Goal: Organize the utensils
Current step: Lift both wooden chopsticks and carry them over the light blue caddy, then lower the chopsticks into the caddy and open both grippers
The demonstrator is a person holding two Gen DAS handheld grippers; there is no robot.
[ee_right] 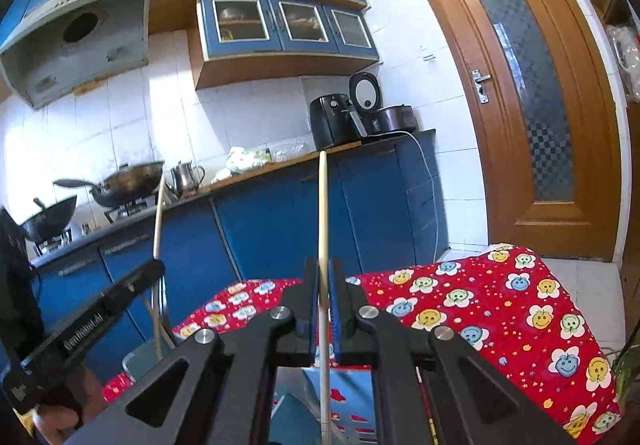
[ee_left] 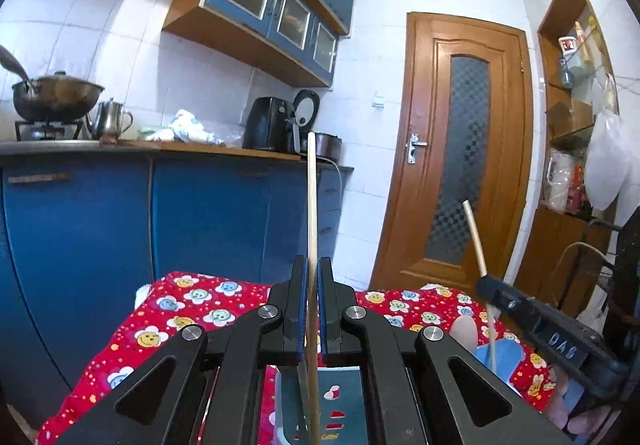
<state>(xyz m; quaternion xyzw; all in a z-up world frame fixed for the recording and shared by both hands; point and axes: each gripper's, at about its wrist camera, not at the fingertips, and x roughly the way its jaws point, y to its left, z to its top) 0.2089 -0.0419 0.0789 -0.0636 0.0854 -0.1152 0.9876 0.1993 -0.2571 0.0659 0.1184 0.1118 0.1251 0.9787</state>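
Red flowered cloth (ee_left: 192, 309) spread over the table, and just past the bottom of both views a teal utensil holder (ee_left: 344, 405) with little cut-out shapes. Above it, two black grippers side by side, both aimed nearly level toward the blue kitchen cabinets (ee_left: 100, 213).

Left gripper (ee_left: 313, 309) pinched down to a sliver on a pale wooden chopstick (ee_left: 311, 205), held upright, lower end dipping toward the holder. Same story at the right gripper (ee_right: 324, 309): all but closed on a second chopstick (ee_right: 323, 213), also upright, lower tip hanging over the holder's opening. From the left camera, right-hand chopstick leaning a touch off vertical.

Probably the drop-in step. Best done by keeping each stick plumb, lining the lower tip over an open slot before lowering, and easing down slowly rather than letting go from height. Worth straightening that lean first, or risk catching the rim. Sensible to release one side at a time, opening only once the tip looks well inside. Cannot tell from here which compartment either tip sits over, so check before parting the pads.
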